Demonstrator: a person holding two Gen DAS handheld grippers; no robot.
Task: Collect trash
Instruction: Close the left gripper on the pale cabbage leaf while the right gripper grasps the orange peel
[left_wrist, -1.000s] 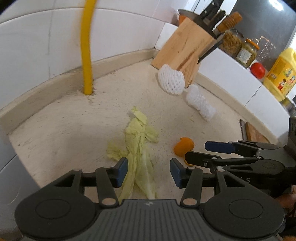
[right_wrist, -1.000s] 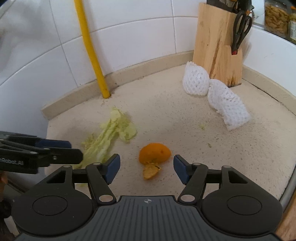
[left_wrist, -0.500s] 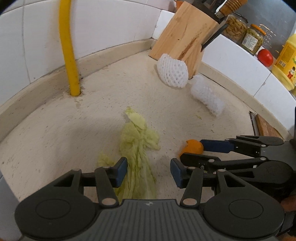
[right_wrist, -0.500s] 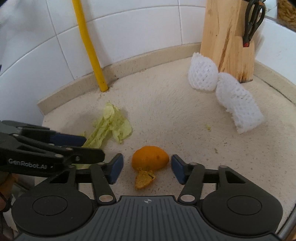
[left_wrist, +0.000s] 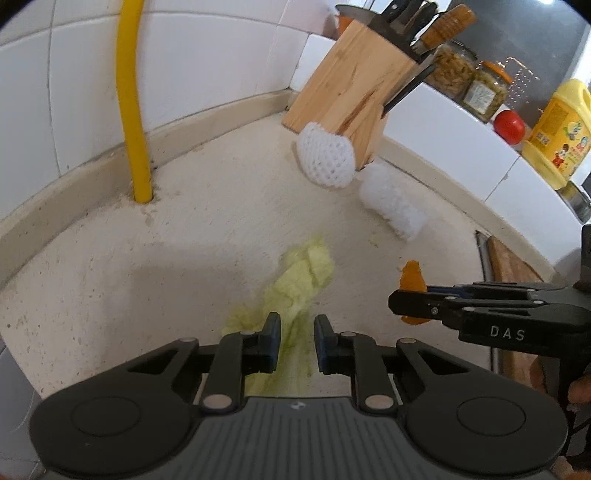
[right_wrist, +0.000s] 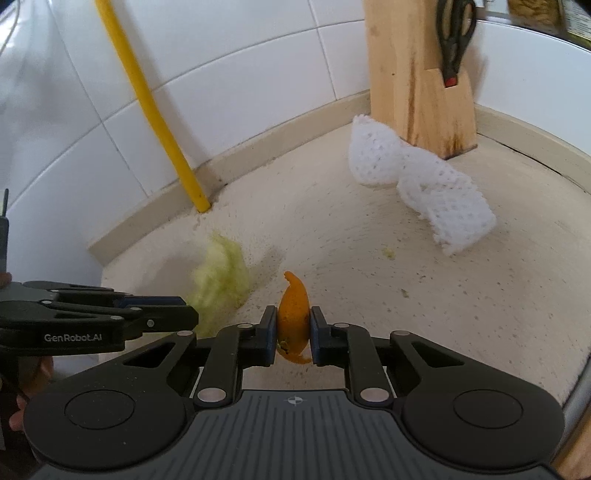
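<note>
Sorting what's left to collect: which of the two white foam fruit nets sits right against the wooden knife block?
The rounded, puffed white foam net, resting at the wooden knife block. The flatter, tube-like net lies further out on the beige countertop.

You see a speckled beige countertop (left_wrist: 207, 236) that meets white tiled walls (left_wrist: 207, 59) with a low beige upstand. At 11 o'clock a yellow pipe (left_wrist: 131, 99) comes up out of the counter. At 1 o'clock a wooden knife block (left_wrist: 351, 81) stands in the corner. At 2 o'clock a white ledge (left_wrist: 480, 147) carries jars (left_wrist: 484, 90), a tomato (left_wrist: 509, 125) and a yellow bottle (left_wrist: 561, 133).
</note>
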